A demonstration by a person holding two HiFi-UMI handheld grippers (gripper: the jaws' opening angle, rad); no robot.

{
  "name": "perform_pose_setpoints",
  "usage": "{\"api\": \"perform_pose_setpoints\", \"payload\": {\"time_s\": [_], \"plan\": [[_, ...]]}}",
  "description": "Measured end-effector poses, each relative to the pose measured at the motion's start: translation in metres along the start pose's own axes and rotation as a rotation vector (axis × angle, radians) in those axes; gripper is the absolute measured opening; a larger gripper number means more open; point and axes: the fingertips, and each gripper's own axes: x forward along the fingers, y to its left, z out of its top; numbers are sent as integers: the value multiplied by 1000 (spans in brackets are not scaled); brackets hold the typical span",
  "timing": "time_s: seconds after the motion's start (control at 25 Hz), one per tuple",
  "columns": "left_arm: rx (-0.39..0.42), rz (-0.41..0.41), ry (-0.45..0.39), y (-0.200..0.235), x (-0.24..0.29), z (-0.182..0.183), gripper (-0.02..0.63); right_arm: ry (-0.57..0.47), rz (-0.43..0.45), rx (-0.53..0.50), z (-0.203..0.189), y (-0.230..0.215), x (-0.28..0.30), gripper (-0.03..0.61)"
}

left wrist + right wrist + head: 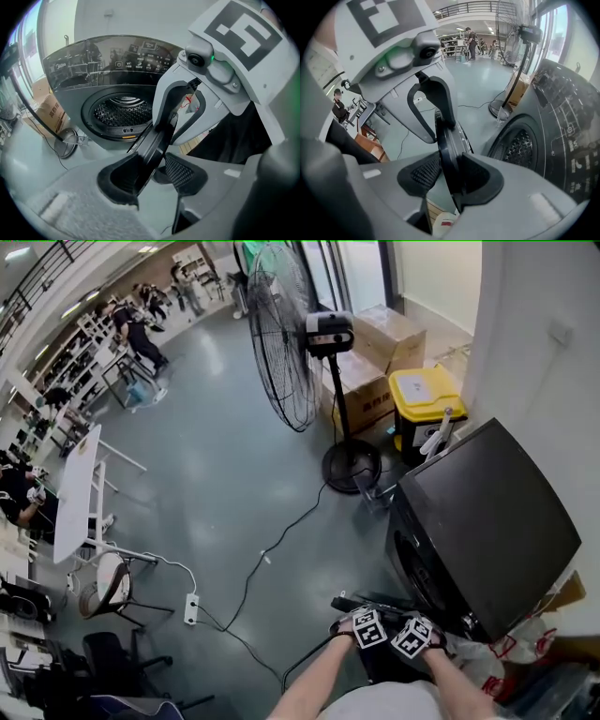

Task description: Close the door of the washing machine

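Observation:
A dark front-loading washing machine (487, 512) stands at the right, its round door (380, 602) swung open toward me. The drum opening (123, 112) shows behind the door's rim (151, 147). My left gripper (152, 173) straddles that rim: the rim rests against one finger, while the meshed pad (180, 169) stands apart from it. My right gripper (450, 176) is shut on the same rim (449, 140) from the other side, pads against it. In the head view the left gripper (367, 617) and the right gripper (412, 624) sit close together at the door.
A tall pedestal fan (286, 334) with a round base (352, 465) stands beside the machine. Cardboard boxes (370, 381) and a yellow bin (427, 399) lie behind it. A cable and power strip (192, 607) cross the floor. A white table (77, 493) is at the left.

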Motion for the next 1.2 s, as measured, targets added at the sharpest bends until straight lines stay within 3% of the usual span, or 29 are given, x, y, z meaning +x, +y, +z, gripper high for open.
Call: {"api": "perform_pose_setpoints", "payload": {"time_s": [0.56, 0.88, 1.2], "plan": [[134, -70, 43, 36, 10, 25, 175, -5, -35, 156, 3, -38, 6, 150], [185, -117, -16, 49, 14, 38, 175, -19, -62, 217, 8, -54, 5, 150], [215, -106, -30, 65, 17, 49, 187, -34, -92, 353, 17, -63, 8, 153]]}}
